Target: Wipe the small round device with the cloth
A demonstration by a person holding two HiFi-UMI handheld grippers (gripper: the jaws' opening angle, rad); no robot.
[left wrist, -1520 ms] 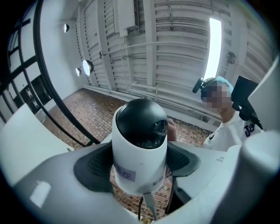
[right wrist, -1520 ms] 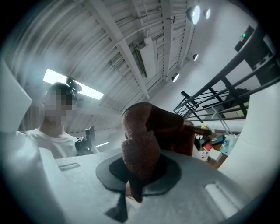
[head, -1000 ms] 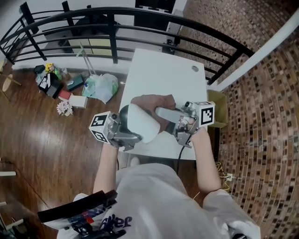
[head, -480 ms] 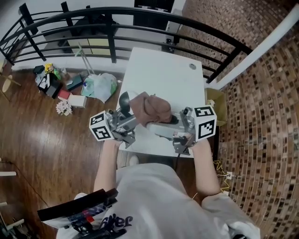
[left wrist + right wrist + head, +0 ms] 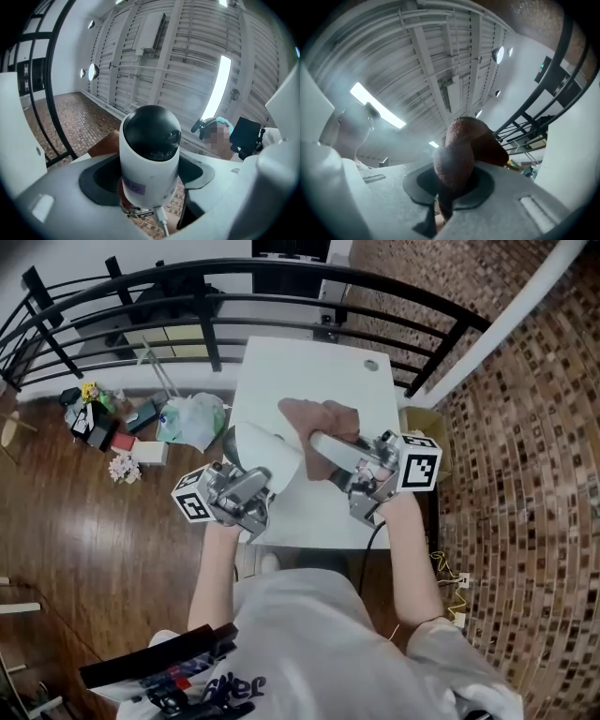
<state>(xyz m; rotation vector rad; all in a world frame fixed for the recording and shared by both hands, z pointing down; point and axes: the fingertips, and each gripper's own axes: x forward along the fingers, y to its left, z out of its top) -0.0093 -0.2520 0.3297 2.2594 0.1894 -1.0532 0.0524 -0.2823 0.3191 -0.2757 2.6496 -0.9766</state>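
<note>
Above the table [image 5: 319, 367], near its front edge, the left gripper [image 5: 253, 482] holds the device [image 5: 150, 154] lifted, with the jaws pressed on its white body from both sides. Just right of the device, over the same table, the right gripper [image 5: 328, 451] is clamped on the bunched brown cloth [image 5: 458, 154]. I judge that the wiping is under way. Cloth and device are close together, perhaps touching, but no dirt or wet mark shows how much is done. Neither gripper view shows the place of contact. The device's bottom with its cable is cut off, and the head view shows mostly its white side.
</note>
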